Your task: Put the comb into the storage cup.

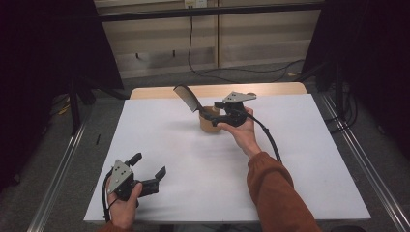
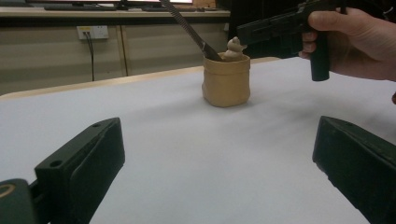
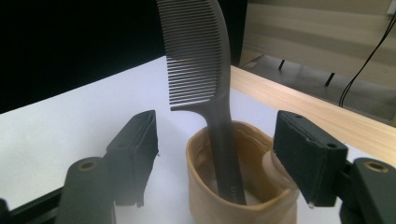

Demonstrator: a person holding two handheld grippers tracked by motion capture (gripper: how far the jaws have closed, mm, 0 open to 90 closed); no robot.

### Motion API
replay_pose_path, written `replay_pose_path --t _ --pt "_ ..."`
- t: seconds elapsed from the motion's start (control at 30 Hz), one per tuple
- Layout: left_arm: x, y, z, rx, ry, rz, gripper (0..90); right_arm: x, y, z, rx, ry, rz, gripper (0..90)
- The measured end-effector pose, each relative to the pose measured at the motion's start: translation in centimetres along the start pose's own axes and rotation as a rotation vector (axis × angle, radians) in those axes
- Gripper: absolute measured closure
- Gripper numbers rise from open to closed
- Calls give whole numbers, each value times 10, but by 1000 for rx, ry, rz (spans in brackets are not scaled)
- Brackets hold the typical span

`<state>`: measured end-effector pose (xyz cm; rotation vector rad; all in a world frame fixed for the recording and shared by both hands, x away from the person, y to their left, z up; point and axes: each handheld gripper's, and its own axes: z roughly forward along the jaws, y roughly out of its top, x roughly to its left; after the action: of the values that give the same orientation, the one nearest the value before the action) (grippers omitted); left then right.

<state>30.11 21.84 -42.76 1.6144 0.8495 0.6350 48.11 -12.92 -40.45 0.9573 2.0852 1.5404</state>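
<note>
High view: I'm hovering my right gripper (image 1: 209, 116) at the pouch (image 1: 209, 124); comb (image 1: 187, 97) leaning inside.
Left gripper view: my left gripper (image 2: 219, 168) is resting, jaws gaping, table (image 2: 187, 154) beneath.
Right gripper view: jaws are standing apart around the comb's handle, not touching.

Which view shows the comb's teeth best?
The right gripper view: the comb stands close, its teeth distinct, handle down in the tan pot. The high view shows it small and leaning; the left gripper view shows a thin edge-on strip.
</note>
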Motion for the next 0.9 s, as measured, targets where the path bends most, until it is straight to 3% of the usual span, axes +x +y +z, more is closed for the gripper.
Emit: replay_pose_path --t 0.3,0.43,0.5,0.83,0.9 --pt "1 0 0 3 11 -4 23 -1 4 -12 -25 -35 5 130" --pt "3 0 0 0 11 -4 23 -5 4 -17 -29 -57 46 48" --pt "4 -1 -1 1 16 -4 24 -6 3 -20 -40 -60 61 37" --pt "5 -1 -1 -4 18 -18 23 -8 0 -32 -38 -141 47 10" --pt "5 -1 -2 -6 19 -18 23 -8 1 -36 -46 -136 44 9"
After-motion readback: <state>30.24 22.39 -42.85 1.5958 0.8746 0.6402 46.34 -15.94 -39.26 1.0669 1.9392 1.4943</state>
